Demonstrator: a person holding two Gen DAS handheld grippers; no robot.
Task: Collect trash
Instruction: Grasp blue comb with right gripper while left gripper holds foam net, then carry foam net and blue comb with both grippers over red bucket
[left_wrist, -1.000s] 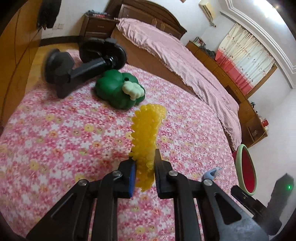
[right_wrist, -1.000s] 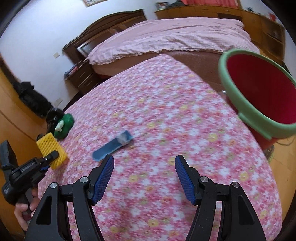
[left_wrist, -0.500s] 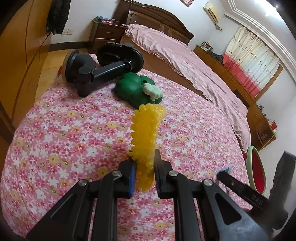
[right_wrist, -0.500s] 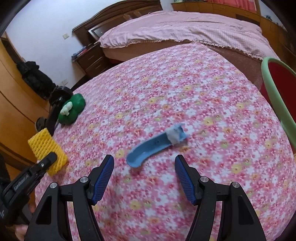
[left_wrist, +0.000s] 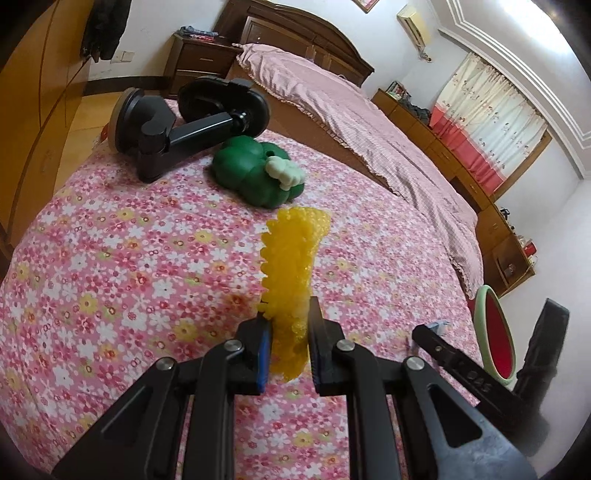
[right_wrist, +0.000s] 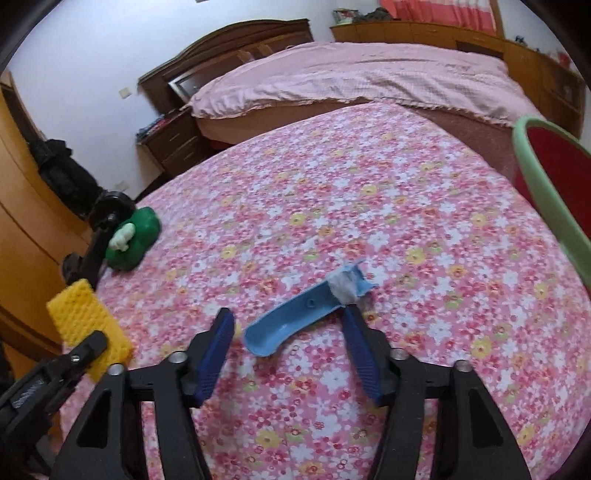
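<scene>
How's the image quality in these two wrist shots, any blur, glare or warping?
Left wrist view: sharp, strong fisheye bend, dark corners, the window bright but readable, the yellow foam net crisp. Right wrist view: same warping, slightly soft, the blue plastic scrap clear, the red bin cut off.

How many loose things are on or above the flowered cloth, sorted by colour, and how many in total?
Yellow: 1, the foam net, held in the left gripper.
Blue: 1, the plastic piece, between the right gripper's fingers.
Green: 1, the toy.
Black: 1, the suction mount.
Total: 4
</scene>
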